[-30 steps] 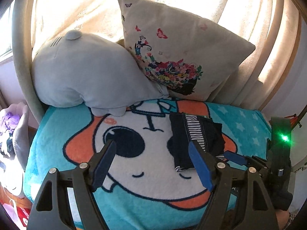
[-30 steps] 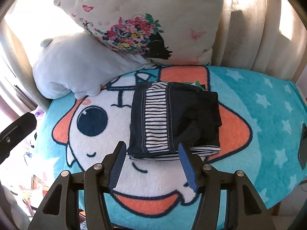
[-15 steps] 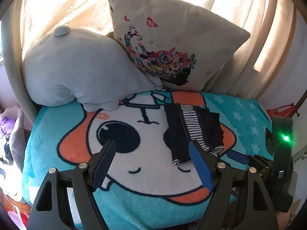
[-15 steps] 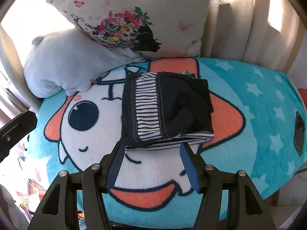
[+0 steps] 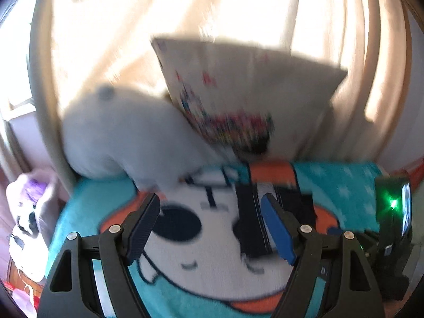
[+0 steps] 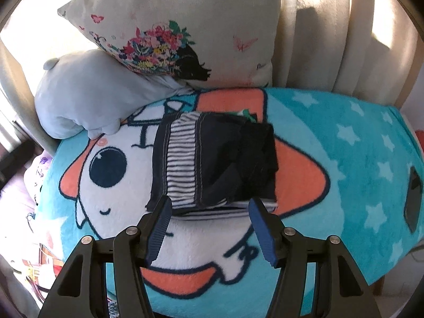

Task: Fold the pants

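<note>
The dark navy pants [image 6: 214, 164] with a striped lining lie folded into a compact square on the cartoon blanket [image 6: 344, 153]. My right gripper [image 6: 209, 212] is open and empty, hovering just in front of the bundle's near edge. In the blurred left wrist view the pants [image 5: 251, 220] lie right of centre. My left gripper [image 5: 210, 212] is open and empty, above the blanket [image 5: 185, 238], left of the bundle. The right gripper's body with a green light [image 5: 392, 212] shows at the right edge.
A floral cushion [image 6: 190, 31] and a pale grey plush pillow [image 6: 100, 92] lean against the chair back behind the pants. Beige curtains [image 6: 331, 26] hang behind. Clutter [image 5: 26, 212] lies on the floor to the left of the seat.
Both grippers have drawn back and up from the folded pants. The left view has swung upward and is motion-blurred. The pants have not moved.
</note>
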The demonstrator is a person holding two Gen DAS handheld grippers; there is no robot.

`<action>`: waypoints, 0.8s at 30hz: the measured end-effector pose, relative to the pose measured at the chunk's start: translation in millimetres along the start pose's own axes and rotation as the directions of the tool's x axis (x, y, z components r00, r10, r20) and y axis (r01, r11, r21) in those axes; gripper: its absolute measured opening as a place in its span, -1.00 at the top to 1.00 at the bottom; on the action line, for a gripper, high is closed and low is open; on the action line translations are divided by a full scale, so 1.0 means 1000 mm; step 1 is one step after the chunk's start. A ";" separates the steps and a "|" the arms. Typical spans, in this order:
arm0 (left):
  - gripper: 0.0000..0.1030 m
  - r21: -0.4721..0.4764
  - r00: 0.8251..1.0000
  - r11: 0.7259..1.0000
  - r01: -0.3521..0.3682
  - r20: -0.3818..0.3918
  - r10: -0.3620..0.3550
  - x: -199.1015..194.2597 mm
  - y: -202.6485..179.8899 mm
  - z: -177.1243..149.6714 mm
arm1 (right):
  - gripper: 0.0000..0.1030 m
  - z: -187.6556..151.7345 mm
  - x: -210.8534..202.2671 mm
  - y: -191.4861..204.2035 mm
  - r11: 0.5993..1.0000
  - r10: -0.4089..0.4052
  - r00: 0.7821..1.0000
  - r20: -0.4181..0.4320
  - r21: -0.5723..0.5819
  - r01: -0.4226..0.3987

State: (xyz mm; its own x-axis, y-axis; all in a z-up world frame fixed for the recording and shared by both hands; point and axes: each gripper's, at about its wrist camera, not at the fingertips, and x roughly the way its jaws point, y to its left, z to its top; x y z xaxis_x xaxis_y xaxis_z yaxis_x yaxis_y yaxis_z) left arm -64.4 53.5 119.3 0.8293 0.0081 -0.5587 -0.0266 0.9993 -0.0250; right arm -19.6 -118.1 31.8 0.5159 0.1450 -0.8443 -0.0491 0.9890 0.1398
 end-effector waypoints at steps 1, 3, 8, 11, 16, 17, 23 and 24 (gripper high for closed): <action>-0.71 -0.003 0.999 1.000 -0.017 0.036 0.017 -0.007 -0.002 0.002 | -0.26 0.002 -0.001 -0.003 1.000 0.004 1.000 0.005 -0.006 -0.004; -0.98 -0.008 0.991 0.998 -0.056 0.118 0.057 -0.022 -0.007 0.007 | -0.27 0.006 -0.001 -0.008 1.000 0.014 1.000 0.010 -0.013 -0.014; -1.00 0.026 0.980 0.990 -0.139 0.151 0.133 -0.027 -0.022 0.015 | -0.28 0.013 -0.001 -0.015 0.998 0.038 0.999 0.015 -0.042 -0.038; -1.00 0.101 0.987 0.982 -0.160 0.020 0.159 -0.002 -0.039 0.018 | -0.28 0.014 0.002 -0.020 0.997 0.057 0.998 0.008 -0.050 -0.057; -1.00 0.114 0.971 0.990 -0.085 -0.214 0.108 0.040 -0.056 0.001 | -0.29 0.013 0.007 -0.037 0.997 0.078 0.997 0.000 -0.027 -0.078; -1.00 0.113 0.965 0.991 -0.076 -0.243 0.102 0.043 -0.059 -0.004 | -0.29 0.013 0.008 -0.042 0.997 0.078 0.997 -0.002 -0.019 -0.078; -1.00 0.117 0.939 0.992 -0.045 -0.335 0.082 0.054 -0.078 -0.027 | -0.30 0.006 0.015 -0.074 0.997 0.063 0.998 -0.026 0.049 -0.061; -1.00 0.114 0.936 0.993 -0.035 -0.346 0.072 0.056 -0.080 -0.028 | -0.30 0.006 0.015 -0.077 0.997 0.060 0.998 -0.029 0.054 -0.059</action>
State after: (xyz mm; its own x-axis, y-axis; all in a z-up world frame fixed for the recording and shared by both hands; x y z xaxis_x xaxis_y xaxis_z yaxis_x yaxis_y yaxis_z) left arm -31.2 -27.2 66.3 0.5810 0.0677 -0.8111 0.0085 0.9960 0.0892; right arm -3.1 -192.1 10.9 0.4870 0.2050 -0.8490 -0.0330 0.9757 0.2167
